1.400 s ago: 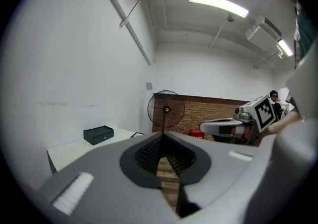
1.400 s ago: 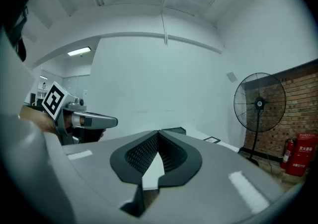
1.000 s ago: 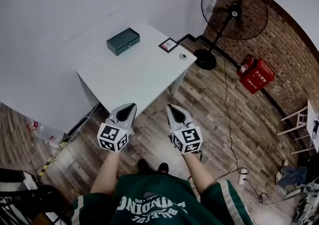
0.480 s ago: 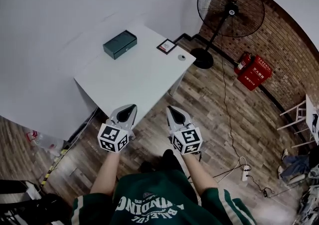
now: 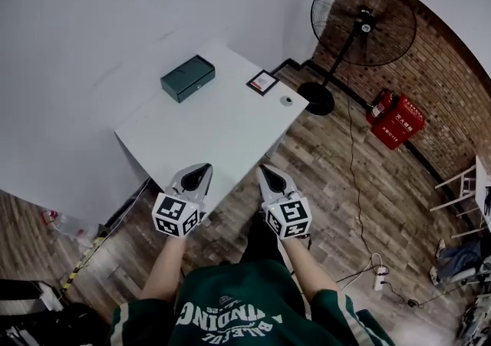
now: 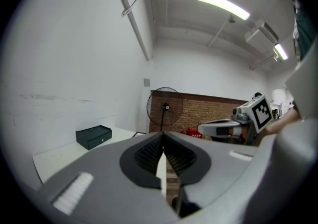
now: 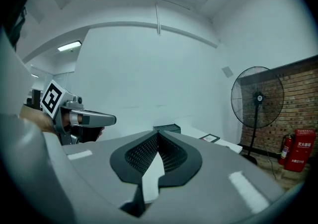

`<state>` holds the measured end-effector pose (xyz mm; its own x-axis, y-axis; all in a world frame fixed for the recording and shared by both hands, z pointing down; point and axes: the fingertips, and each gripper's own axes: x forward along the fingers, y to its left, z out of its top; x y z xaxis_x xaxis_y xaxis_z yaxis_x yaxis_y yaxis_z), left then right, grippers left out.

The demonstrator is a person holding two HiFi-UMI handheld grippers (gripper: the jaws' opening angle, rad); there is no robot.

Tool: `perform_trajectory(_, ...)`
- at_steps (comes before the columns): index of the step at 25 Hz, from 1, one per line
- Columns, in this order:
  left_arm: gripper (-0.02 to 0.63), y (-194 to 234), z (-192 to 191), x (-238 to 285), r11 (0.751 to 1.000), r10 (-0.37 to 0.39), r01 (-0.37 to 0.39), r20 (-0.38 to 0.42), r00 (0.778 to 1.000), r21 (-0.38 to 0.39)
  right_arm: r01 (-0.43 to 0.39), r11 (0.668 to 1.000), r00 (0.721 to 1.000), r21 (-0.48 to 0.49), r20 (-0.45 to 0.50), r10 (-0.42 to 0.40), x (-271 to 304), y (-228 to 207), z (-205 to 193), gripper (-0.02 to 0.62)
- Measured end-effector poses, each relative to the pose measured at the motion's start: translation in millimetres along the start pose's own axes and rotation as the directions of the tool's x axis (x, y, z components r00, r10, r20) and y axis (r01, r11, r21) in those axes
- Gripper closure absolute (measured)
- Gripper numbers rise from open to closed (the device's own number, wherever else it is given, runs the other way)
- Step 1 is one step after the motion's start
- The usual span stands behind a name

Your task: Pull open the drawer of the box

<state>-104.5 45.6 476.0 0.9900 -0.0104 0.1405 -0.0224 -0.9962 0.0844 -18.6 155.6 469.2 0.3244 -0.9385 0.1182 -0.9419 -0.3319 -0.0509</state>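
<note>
A dark green box (image 5: 187, 77) with a small knob on its drawer front sits near the far edge of a white table (image 5: 207, 126). The box also shows in the left gripper view (image 6: 93, 136) and just above the jaws in the right gripper view (image 7: 167, 128). My left gripper (image 5: 201, 171) and right gripper (image 5: 266, 172) are held side by side at the table's near edge, well short of the box. Both are shut with nothing between their jaws.
A small framed card (image 5: 262, 82) and a round disc (image 5: 287, 100) lie on the table's right end. A standing fan (image 5: 362, 24) and red fire extinguishers (image 5: 396, 118) are by the brick wall at right. Cables run across the wood floor.
The view has shifted a little and the grippers sit slightly lower in the picture, closer to the table's near edge. Both stay shut and level with each other.
</note>
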Motion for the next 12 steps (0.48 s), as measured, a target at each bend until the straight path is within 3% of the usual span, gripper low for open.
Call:
perform_trajectory(6, 0.552, 39, 1, 39, 0.997, 0.079, -0.079, -0.011, 0.997, -0.020, -0.088, 0.996, 0.996, -0.034, -0.031, 0.087, 65, -26, 1, 0.594)
perform_trajectory(12, 0.554, 88, 4, 84, 0.978, 0.194, -0.196, -0.035, 0.980, -0.066, -0.217, 0.976, 0.973, -0.028, -0.084, 0.214, 149, -54, 5, 0.594)
